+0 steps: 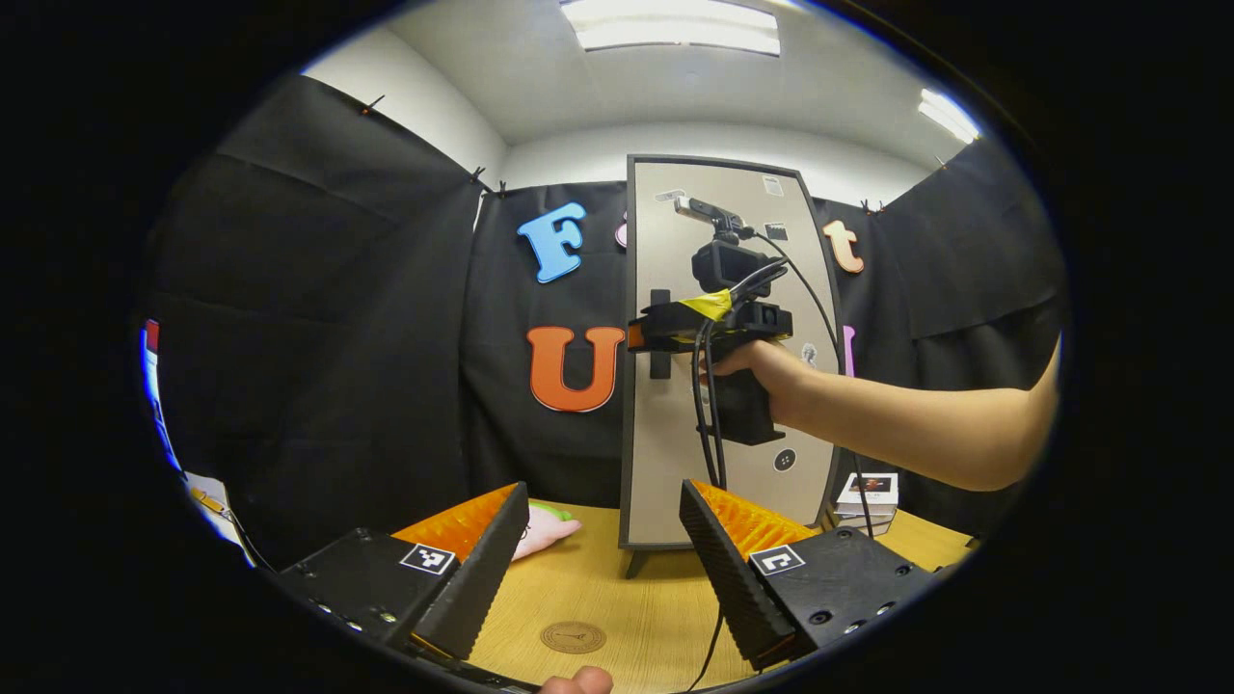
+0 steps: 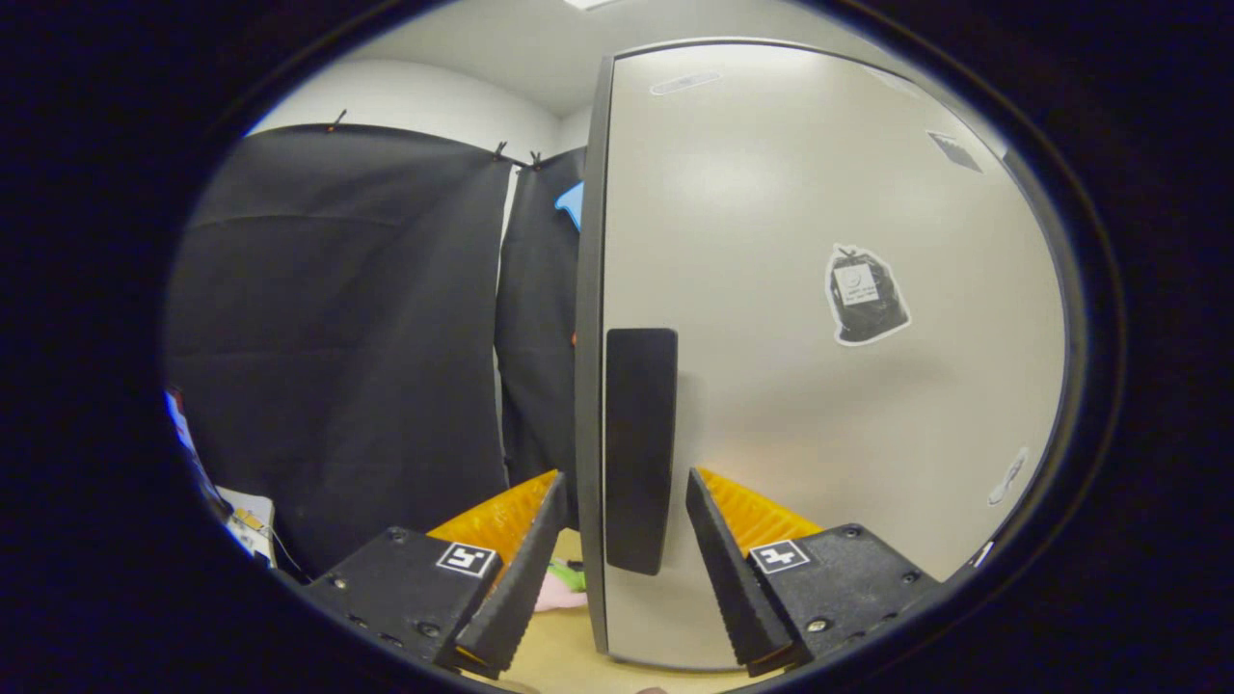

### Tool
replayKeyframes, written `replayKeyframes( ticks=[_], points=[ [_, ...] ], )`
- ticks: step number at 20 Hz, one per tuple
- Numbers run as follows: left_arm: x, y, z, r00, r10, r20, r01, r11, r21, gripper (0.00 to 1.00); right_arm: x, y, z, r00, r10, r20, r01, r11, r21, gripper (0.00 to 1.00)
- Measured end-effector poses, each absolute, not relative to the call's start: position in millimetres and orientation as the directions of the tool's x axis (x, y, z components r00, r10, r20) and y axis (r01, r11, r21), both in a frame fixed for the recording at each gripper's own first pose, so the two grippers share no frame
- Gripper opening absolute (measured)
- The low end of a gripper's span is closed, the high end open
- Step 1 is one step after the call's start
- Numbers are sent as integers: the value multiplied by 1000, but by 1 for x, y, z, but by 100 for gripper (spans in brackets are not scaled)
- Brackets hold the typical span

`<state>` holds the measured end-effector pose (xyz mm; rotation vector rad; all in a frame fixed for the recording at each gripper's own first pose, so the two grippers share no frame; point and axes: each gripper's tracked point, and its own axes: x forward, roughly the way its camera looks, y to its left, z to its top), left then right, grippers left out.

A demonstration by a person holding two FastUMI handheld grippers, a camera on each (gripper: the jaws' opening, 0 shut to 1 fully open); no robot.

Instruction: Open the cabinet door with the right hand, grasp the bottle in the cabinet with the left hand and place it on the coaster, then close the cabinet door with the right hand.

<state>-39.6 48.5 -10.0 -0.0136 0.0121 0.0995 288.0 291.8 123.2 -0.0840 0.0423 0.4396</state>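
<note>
The tall pale grey cabinet (image 1: pixel 728 357) with a dark frame stands upright on the light wooden counter (image 1: pixel 617 598), its flat pale grey door (image 2: pixel 819 337) closed, so the bottle cannot be seen. In the left gripper view the left tongs (image 1: pixel 605 554) are spread wide with nothing between them, low over the counter and well apart from the cabinet. A small round wooden coaster (image 1: pixel 573 637) lies flat on the counter just ahead of them, between the two fingers. A soft pink and green toy (image 1: pixel 546 528) lies near the cabinet's foot, partly hidden by a finger.

The right tongs (image 2: pixel 622 525) are held at the door by a hand (image 1: pixel 757 364) with a bare forearm. They are spread, one finger on each side of the black upright bar handle (image 2: pixel 639 448) at the door's edge; whether the fingers touch it is hard to tell. A dark bag-shaped sticker (image 2: pixel 865 294) sits on the door beside the handle. Small white boxes (image 1: pixel 868 493) are stacked on the counter beside the cabinet.
</note>
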Motion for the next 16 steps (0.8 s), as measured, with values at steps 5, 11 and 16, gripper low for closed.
replayKeyframes(
  ticks=[5,11,16],
  points=[
    [-39,56,-11,993,113,-16,-114,993,-12,95,293,292,123,917,396,-53,-399,912,-95,53],
    [-38,53,-12,995,101,-19,-102,995,-21,95,296,284,123,923,381,-48,-384,920,-82,28],
    [-40,52,-9,995,95,-12,-96,995,-27,95,292,284,122,907,420,-38,-422,904,-70,18]
  ],
)
